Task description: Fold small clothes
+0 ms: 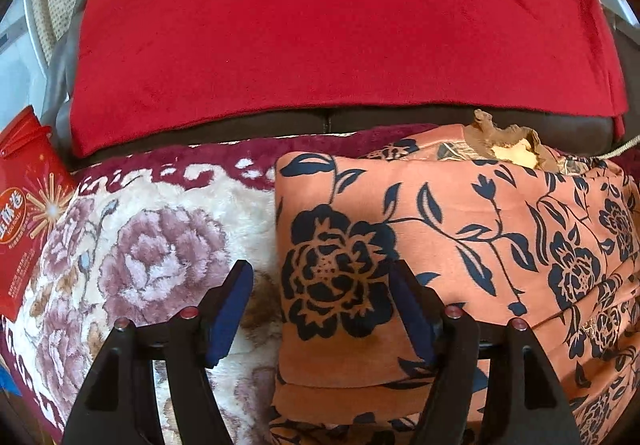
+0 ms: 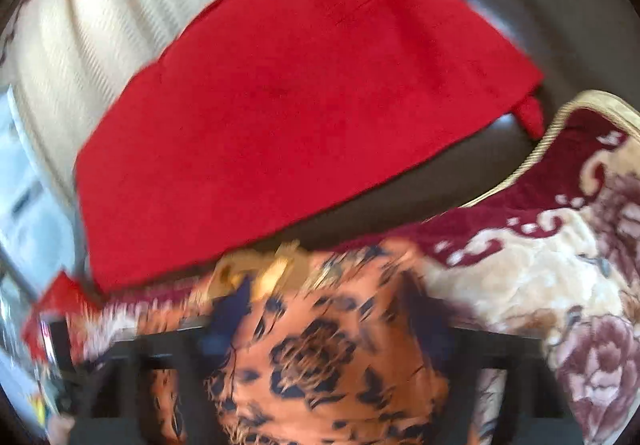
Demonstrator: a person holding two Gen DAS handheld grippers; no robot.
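**Folded orange floral garment on a plush blanket, seen along both grippers**

Left wrist view, left to right. At the far left edge lies a glossy red printed packet (image 1: 24,205) with a gold starburst. Beside it spreads a deep-pile cream blanket with mauve peonies and a maroon scrolled border (image 1: 132,245), its surface fluffy and matted in tufts. The left gripper (image 1: 322,277) enters from the near edge: black angular fingers with red studs and flat blue pads (image 1: 232,313). Its jaws stand apart, empty, straddling the left edge of the soft orange garment printed with dark navy flowers and vines (image 1: 460,229). The garment lies folded into a thick rectangle of stacked layers on the right part of the blanket, smooth and velvety on top; a crumpled tan lining patch (image 1: 504,141) shows at its far edge. Beyond, a broad red velour cloth (image 1: 340,33) covers a dark brown leather-like seat (image 1: 380,121).

Right wrist view, heavily blurred. The right gripper (image 2: 328,325) shows only as smeared dark fingers either side of the orange garment (image 2: 320,365); its jaws appear parted with the fabric lying between them. The red cloth (image 2: 288,105) lies beyond, the blanket (image 2: 540,277) at right, and pale ribbed curtain fabric (image 2: 80,45) at far left.
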